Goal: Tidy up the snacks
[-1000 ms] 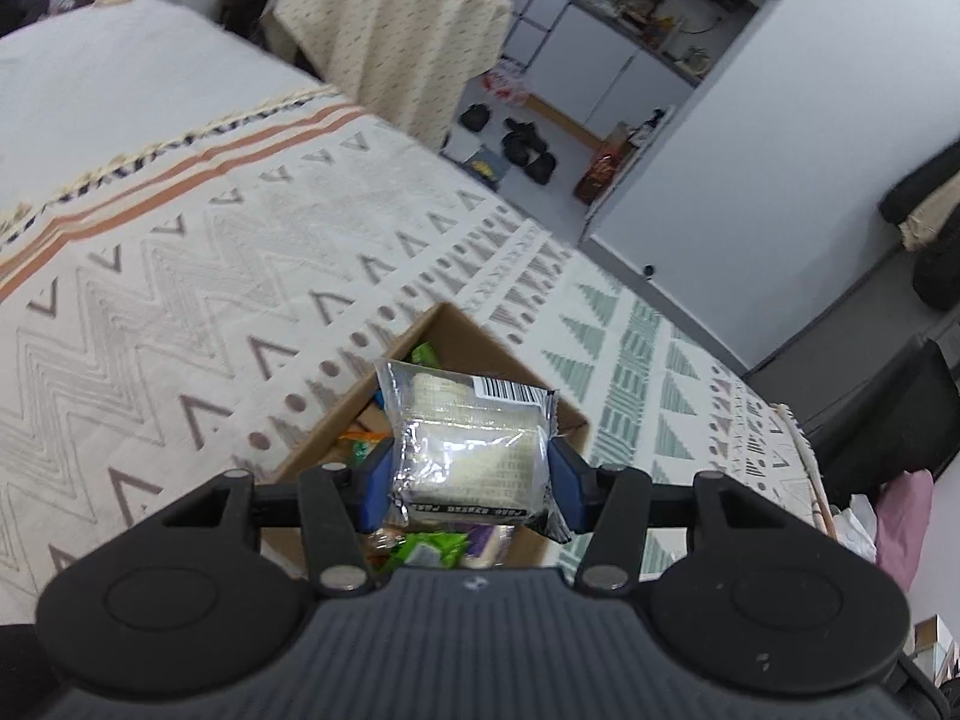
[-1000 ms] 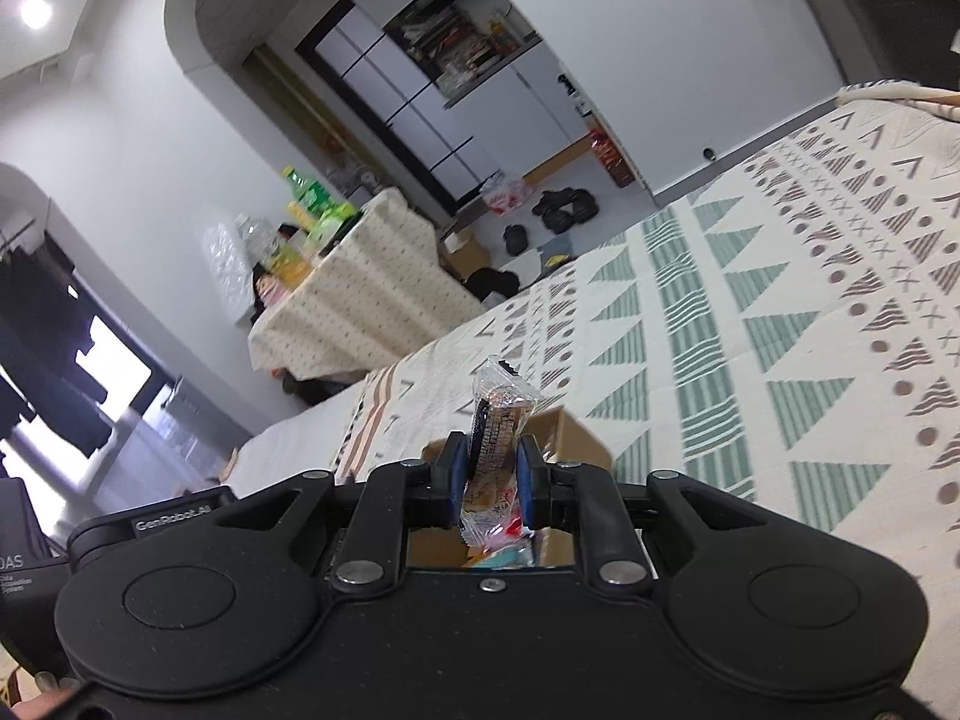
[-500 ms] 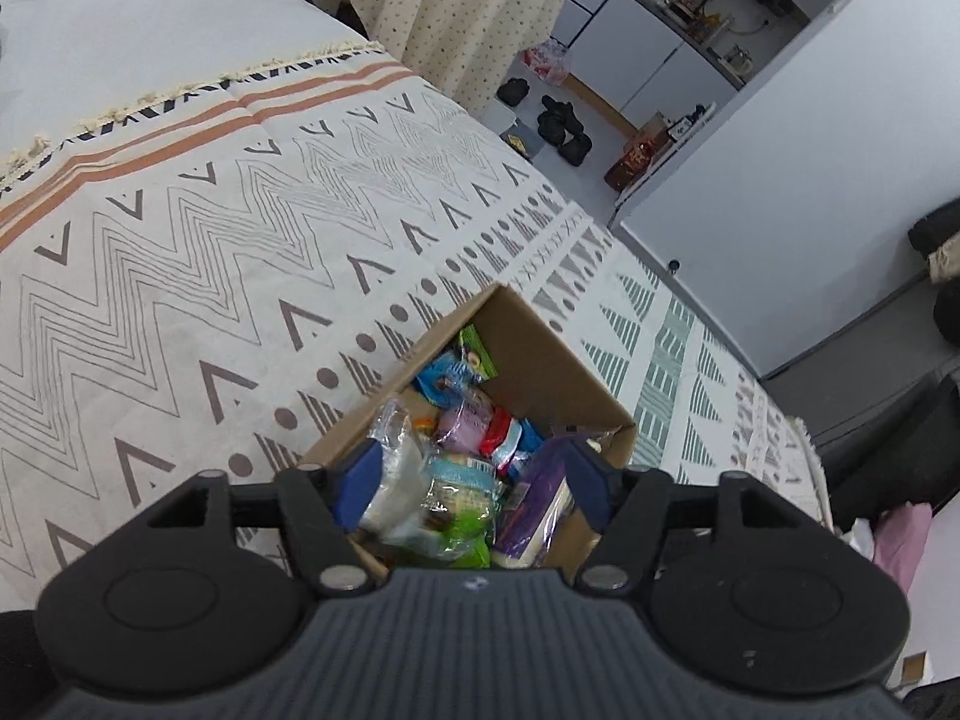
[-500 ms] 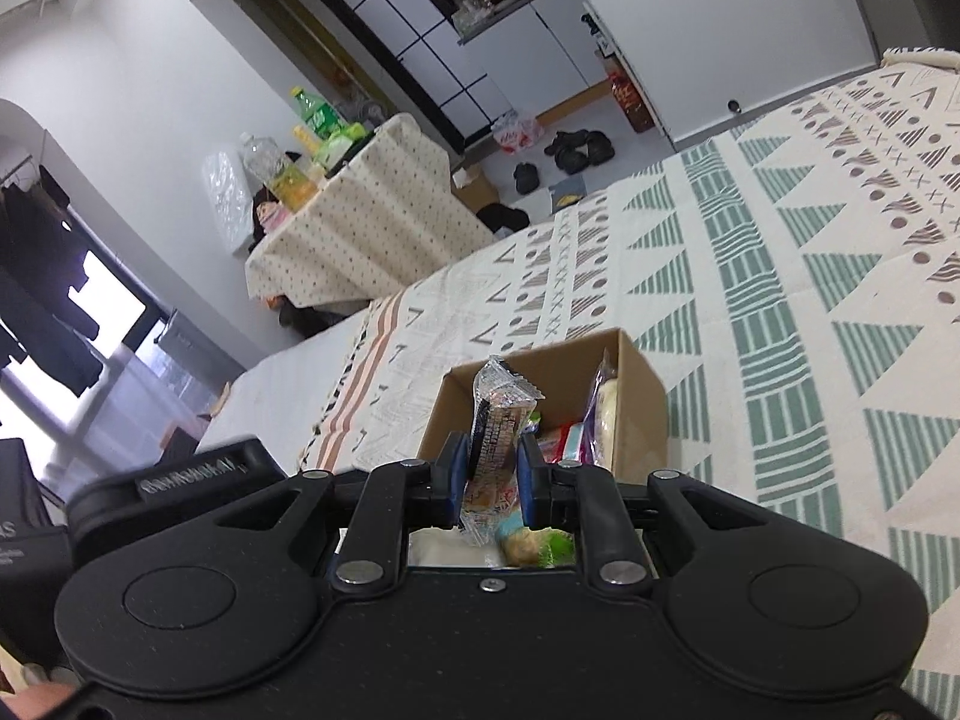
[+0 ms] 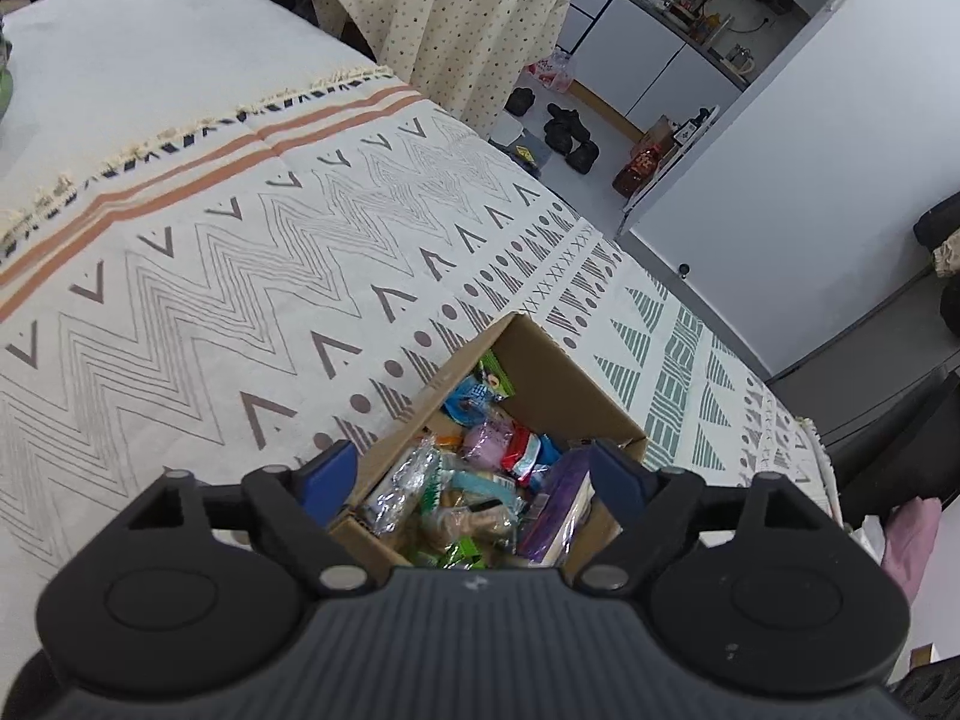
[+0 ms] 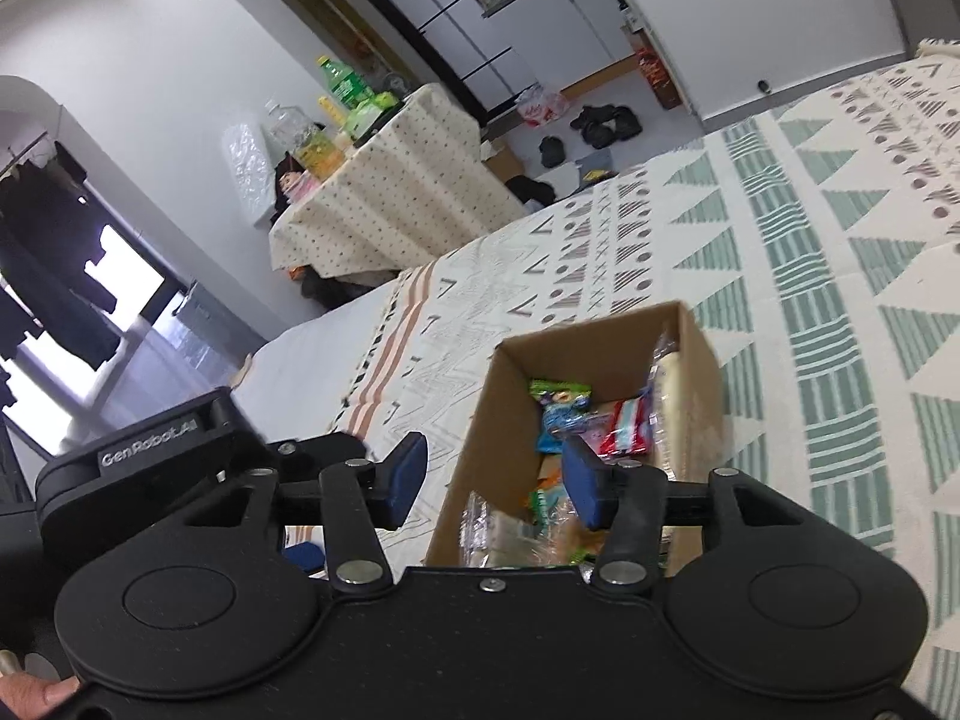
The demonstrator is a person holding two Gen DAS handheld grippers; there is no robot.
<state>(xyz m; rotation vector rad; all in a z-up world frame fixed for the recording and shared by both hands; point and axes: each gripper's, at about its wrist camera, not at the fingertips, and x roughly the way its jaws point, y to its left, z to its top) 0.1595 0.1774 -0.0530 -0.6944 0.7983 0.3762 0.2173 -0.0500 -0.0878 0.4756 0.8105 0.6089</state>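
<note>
An open cardboard box (image 5: 558, 372) full of wrapped snacks (image 5: 474, 480) sits on the patterned blanket. My left gripper (image 5: 474, 480) is open and empty, its blue pads spread just above the near end of the box. In the right wrist view the same box (image 6: 699, 354) holds the snacks (image 6: 576, 420). My right gripper (image 6: 495, 480) is open and empty above the box's near left corner. The left gripper's body (image 6: 150, 450) shows at the left of that view.
The blanket (image 5: 210, 276) with zigzag and triangle patterns covers the bed around the box. A table with a dotted cloth (image 6: 384, 198) carries bottles beyond the bed. Shoes (image 5: 564, 132) lie on the floor by white cabinets.
My left gripper opened and dropped its clear-wrapped white snack into the box. My right gripper then opened and let go of its upright snack bar. Both grippers now hover over the box.
</note>
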